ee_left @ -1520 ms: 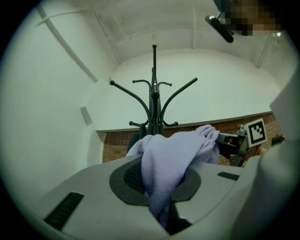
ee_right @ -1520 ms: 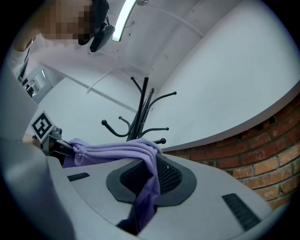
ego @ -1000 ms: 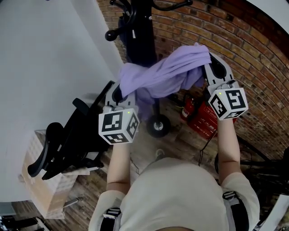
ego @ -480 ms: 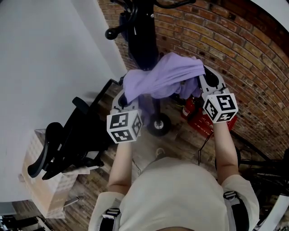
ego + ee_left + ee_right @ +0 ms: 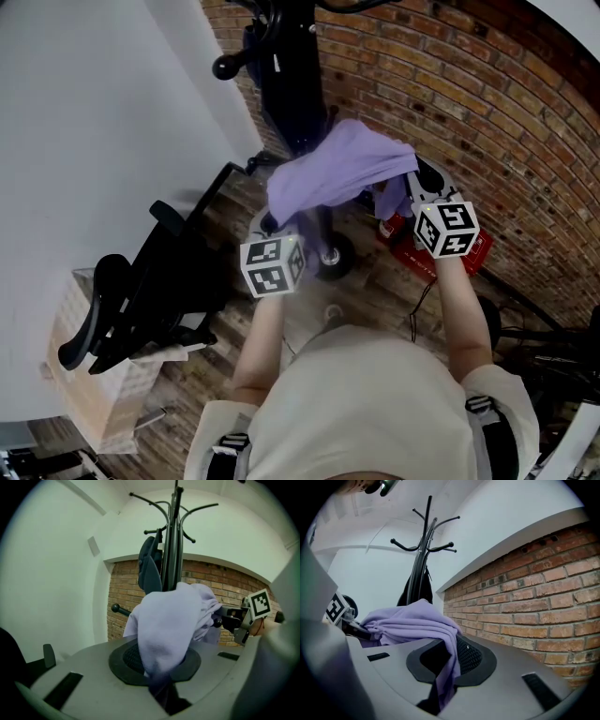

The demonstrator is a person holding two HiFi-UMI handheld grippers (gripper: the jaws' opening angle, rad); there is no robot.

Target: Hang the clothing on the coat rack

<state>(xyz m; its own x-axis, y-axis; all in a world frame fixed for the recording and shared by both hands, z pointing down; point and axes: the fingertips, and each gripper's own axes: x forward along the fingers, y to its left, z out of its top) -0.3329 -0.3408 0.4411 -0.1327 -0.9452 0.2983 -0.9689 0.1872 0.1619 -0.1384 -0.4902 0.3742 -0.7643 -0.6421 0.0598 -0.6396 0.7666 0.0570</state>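
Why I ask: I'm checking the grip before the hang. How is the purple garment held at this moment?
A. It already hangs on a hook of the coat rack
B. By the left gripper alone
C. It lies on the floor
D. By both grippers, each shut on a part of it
D: the purple garment runs between the shut jaws of the left gripper and of the right gripper, stretched between the two in front of the coat rack.

A plain white wall [image 5: 94, 112] fills the left and meets a red brick wall [image 5: 487, 103] along the far right. The floor [image 5: 375, 298] is worn wooden planks. A black office chair [image 5: 150, 281] stands at the left, beside a pale box [image 5: 89, 398].
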